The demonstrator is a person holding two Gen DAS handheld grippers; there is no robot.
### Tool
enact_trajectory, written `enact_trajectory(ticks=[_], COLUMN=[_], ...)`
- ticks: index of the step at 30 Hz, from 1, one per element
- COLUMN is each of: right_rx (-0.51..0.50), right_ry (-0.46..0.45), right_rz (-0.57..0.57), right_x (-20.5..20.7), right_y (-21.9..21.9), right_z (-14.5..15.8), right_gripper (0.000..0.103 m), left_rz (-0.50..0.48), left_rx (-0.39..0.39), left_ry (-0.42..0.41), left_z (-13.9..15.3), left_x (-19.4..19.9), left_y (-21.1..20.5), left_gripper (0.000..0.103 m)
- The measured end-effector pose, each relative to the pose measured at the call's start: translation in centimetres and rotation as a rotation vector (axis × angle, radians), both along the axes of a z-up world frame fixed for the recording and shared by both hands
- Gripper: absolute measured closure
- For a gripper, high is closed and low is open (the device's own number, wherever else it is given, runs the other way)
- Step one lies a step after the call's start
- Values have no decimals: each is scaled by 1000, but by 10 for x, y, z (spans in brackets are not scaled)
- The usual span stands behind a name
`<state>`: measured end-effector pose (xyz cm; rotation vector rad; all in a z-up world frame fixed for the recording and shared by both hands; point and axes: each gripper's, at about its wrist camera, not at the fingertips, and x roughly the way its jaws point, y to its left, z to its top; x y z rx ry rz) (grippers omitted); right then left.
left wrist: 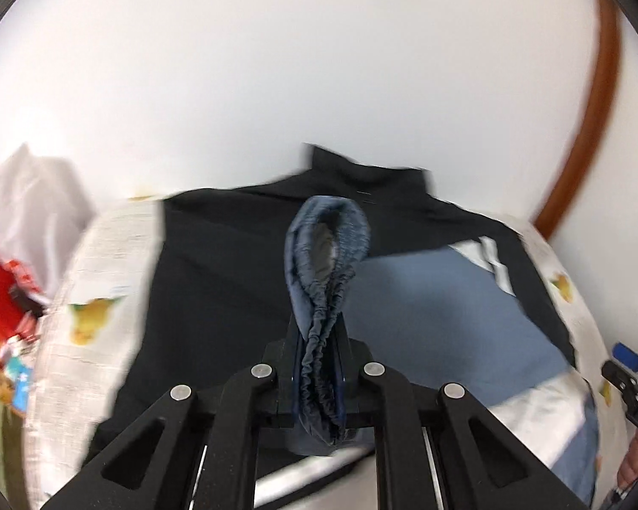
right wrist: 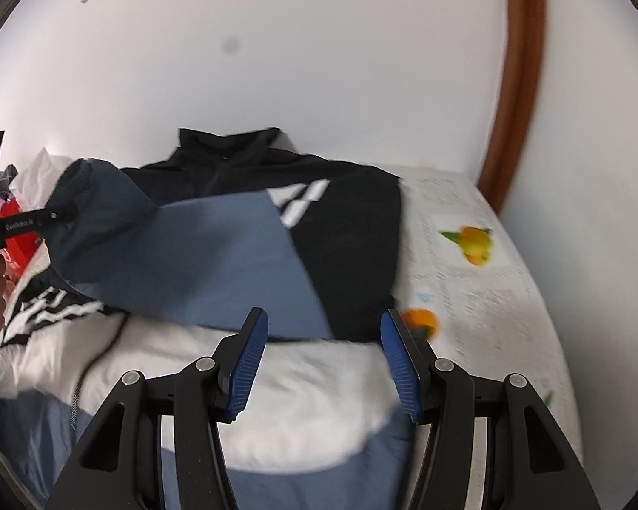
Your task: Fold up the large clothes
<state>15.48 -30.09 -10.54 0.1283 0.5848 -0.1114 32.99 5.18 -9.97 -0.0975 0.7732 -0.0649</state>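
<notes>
L gripper [left wrist: 319, 365]: jaws pinching elastic sleeve cuff [left wrist: 325, 323], lifted over jacket [left wrist: 234, 263] spread on bed [left wrist: 106, 255]. R gripper [right wrist: 325, 357]: jaws spread, holding nothing, above hem. Fold approx. early stage: one sleeve being drawn across chest; body folds pending.

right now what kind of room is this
Probably a bedroom: the jacket lies on what looks like a bed with a fruit-print sheet, pushed against a plain white wall, beside a wooden door frame.
</notes>
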Motion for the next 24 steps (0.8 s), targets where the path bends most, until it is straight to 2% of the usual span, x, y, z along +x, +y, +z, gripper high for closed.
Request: enact_trajectory(ticks=[6,11,13,15,20,24], right_rx=[-25,-10,-8,0,-15,15], right_ry=[3,42,72,98,174,152], right_rz=[31,9,-7,-24,-104,-133], right_x=[40,68,74,79,86,69], right_y=[25,22,17,11,-5,-14], right_z=[-3,-22,-32,-42,-60,-51], right_gripper=[48,48,48,48,48,48], left_rz=[75,75,87,100,140,173], left_rx=[-70,-88,-97,-97,-40,-10], left_ry=[79,196,212,215,225,215], left_z=[-32,-71,-80,-85,-86,-74], left_x=[20,36,37,37,29,9], left_y=[60,73,75,78,85,92], left_gripper=[92,90,88,82,77,71])
